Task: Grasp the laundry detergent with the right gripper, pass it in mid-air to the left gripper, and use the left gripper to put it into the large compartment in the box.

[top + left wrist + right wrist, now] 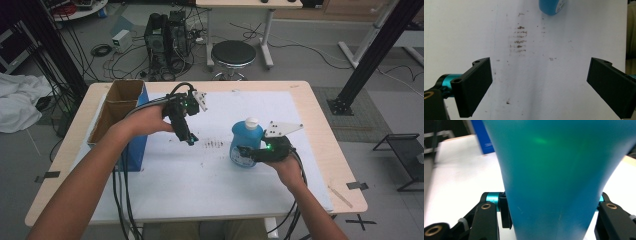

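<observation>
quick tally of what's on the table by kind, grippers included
blue bottle: 1, white cap, clamped in the right gripper
cardboard box: 1, blue side
grippers: 2, with the left gripper open over the white sheet
total: 4

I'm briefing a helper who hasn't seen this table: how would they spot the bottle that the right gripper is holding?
Start at the white sheet covering the wooden table, with an open cardboard box at its left edge. Look right of the brown smudges at mid-sheet: the blue bottle stands there, clamped in the right gripper. It is the one upright blue plastic container with a white cap.
</observation>
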`<state>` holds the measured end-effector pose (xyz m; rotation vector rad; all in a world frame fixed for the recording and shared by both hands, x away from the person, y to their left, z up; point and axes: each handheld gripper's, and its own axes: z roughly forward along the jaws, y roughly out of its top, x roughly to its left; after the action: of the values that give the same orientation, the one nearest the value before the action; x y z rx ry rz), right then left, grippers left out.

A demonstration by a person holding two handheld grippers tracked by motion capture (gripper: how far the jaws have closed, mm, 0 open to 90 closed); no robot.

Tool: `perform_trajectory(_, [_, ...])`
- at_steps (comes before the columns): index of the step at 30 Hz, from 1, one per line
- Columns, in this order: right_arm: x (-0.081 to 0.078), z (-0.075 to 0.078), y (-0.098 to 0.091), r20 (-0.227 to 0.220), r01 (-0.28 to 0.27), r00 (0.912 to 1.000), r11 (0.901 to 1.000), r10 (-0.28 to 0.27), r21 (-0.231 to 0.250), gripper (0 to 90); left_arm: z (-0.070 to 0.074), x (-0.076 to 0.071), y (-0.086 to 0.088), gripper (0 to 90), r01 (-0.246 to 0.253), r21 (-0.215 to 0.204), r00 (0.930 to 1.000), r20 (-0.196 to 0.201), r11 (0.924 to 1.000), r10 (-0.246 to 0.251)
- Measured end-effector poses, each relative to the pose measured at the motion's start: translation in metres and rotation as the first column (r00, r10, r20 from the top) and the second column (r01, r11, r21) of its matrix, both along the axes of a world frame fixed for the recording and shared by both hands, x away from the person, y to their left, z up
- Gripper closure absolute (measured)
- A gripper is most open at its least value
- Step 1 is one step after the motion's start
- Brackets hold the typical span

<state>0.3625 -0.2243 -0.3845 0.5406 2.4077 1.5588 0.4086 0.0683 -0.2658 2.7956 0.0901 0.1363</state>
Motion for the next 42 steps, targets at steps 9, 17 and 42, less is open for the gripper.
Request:
perform_trajectory(9, [0.001, 0.028, -0.006, -0.085, -0.196, 0.9770, 0.9805, 0.196, 0.004, 44.5, 0.018, -0.015, -0.008, 6.1, 0.024, -0.004, 0.9997, 0.003, 0.9997, -0.024])
perform_trajectory(17, [0.004, 0.032, 0.004, -0.051, -0.320, 0.9458, 0.9471, 0.321, 0.023, 44.5, 0.032, -0.026, -0.019, 6.1, 0.042, 0.004, 0.9991, -0.001, 0.9991, -0.042])
perform_trajectory(42, [0.003, 0.034, 0.043, -0.019, -0.407, 0.9135, 0.9128, 0.406, -0.035, 44.7, 0.048, -0.044, -0.048, 6.1, 0.079, 0.033, 0.9964, -0.033, 0.9963, -0.078])
